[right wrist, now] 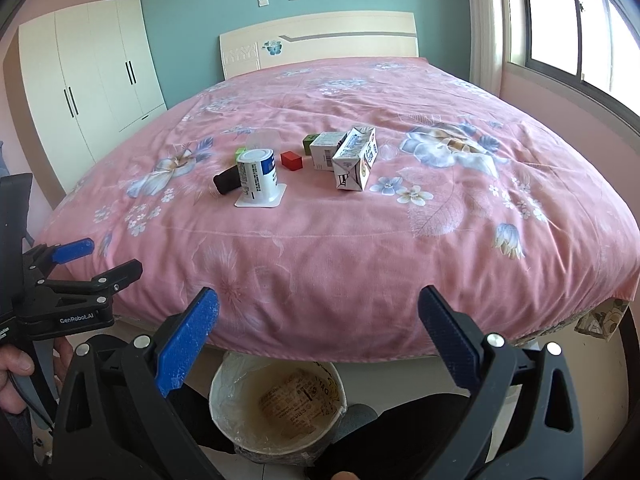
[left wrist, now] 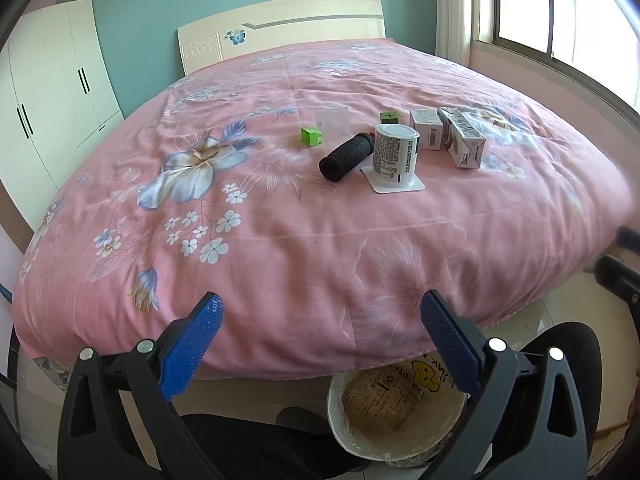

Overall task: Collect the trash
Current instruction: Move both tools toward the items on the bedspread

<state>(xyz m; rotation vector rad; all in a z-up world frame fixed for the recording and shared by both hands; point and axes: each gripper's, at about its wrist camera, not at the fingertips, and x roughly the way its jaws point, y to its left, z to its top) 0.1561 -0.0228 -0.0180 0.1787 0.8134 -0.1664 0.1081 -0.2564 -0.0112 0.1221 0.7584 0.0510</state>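
Trash lies on the pink floral bed: an upturned white yogurt cup, a black foam cylinder, a small white box and a milk carton. The right wrist view shows the same cup, cylinder, box and carton. A lined round bin stands on the floor below the bed's foot. My left gripper and right gripper hang open and empty over the bed's near edge, well short of the trash.
Toy blocks lie among the trash: light green, dark green, red; a clear plastic piece lies behind them. Wardrobe on the left, window on the right. A hand holds the left gripper.
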